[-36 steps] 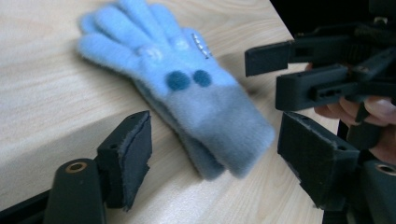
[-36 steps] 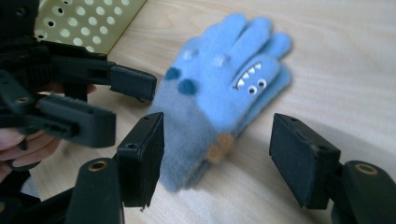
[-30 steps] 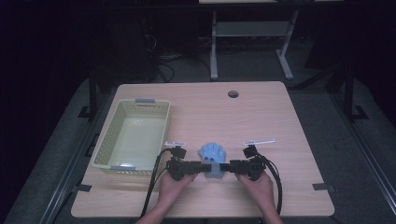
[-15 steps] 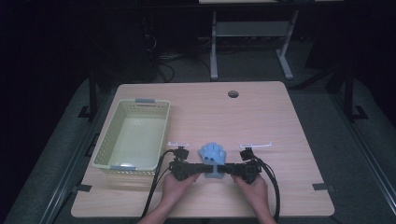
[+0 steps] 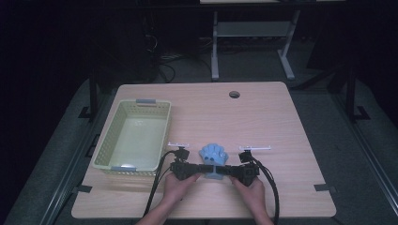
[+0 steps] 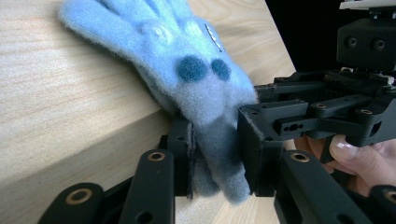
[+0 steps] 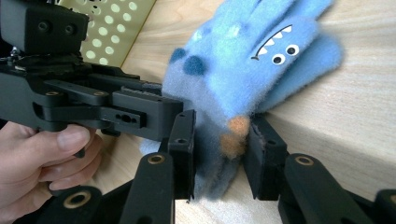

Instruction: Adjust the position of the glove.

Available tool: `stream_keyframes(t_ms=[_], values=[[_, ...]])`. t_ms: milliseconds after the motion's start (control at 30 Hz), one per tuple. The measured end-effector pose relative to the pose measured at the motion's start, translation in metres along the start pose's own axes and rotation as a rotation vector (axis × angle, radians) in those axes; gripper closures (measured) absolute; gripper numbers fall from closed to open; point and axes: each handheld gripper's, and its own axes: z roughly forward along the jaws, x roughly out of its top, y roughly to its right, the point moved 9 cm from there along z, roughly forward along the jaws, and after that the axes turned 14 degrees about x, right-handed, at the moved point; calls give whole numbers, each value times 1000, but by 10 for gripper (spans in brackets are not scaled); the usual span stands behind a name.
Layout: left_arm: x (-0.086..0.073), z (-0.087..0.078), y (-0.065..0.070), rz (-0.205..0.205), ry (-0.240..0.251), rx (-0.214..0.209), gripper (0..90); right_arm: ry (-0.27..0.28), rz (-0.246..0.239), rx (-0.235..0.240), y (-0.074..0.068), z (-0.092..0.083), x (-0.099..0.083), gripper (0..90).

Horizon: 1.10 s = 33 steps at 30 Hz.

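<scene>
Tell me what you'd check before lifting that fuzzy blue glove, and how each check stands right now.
1. Left tool has the blue glove cuff between its jaws, which have just been closing: ok.
2. Right tool pinches the cuff from the other side, jaws also just closing: ok.
3. Grip firm enough to lift: cannot tell.
4. Glove fingers lie flat on the table, free of snags: ok.
5. Yellow basket stands open at the left, nothing inside: ok.
6. Cables clear of the glove: ok.
</scene>
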Motion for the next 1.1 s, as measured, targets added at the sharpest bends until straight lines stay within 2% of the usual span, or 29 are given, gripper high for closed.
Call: stream_keyframes(t_ms=[67,333,800,1100], values=[[0,0,0,-9,-2,-8,696,0,-1,4,0,1,1,683],[3,-2,3,-1,7,-26,710,-19,-23,16,-4,-1,2,710],[9,-7,9,21,24,-40,721,-3,-27,44,-9,-5,5,717],[16,-18,20,61,49,-44,722,29,-43,65,-19,-13,12,717]])
